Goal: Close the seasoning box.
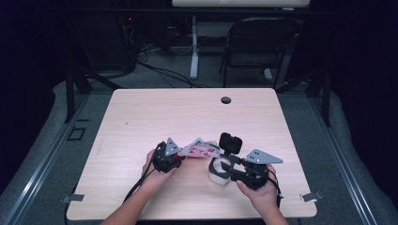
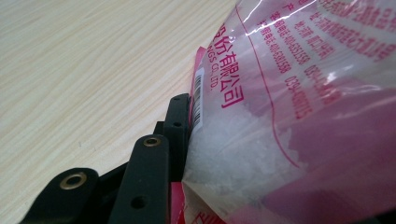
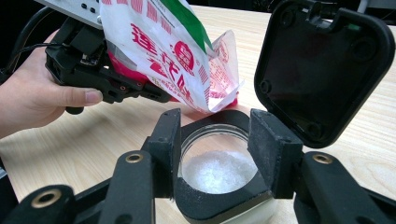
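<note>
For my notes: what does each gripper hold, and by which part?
The left gripper pinches the bag at its lower sealed end. The right gripper clamps the open jar by its neck, below the raised lid.

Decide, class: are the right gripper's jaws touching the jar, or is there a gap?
Touching. In the right gripper view, the right gripper has both jaws pressed against opposite sides of the jar rim, with no gap visible on either side.

"NGS CO., LTD." on bag (image 2: 289,107)
</note>
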Tool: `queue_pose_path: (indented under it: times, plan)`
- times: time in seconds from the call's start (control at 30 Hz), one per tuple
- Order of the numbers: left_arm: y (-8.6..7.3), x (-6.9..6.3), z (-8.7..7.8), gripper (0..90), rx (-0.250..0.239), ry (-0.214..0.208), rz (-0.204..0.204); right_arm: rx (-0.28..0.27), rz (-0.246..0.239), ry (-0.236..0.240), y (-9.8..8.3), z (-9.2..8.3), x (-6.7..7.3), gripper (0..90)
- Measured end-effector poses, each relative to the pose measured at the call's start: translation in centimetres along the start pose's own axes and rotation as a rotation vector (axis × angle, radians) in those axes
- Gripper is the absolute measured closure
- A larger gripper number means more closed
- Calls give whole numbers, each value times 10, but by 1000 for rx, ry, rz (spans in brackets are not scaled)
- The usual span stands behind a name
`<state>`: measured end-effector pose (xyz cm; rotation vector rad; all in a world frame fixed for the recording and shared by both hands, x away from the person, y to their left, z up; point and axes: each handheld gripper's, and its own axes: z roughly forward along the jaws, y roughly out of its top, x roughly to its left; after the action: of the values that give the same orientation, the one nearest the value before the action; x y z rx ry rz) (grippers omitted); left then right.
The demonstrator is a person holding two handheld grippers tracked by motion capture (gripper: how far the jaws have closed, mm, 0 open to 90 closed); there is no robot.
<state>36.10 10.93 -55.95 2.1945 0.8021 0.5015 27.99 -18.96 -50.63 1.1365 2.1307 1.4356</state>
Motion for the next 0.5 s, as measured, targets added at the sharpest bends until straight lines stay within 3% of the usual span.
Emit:
queue_pose_path:
  times: [0.5]
  plan:
    - [2,12,-11,685,-42,-3,-85,-5,7,1,0,1,-2,545]
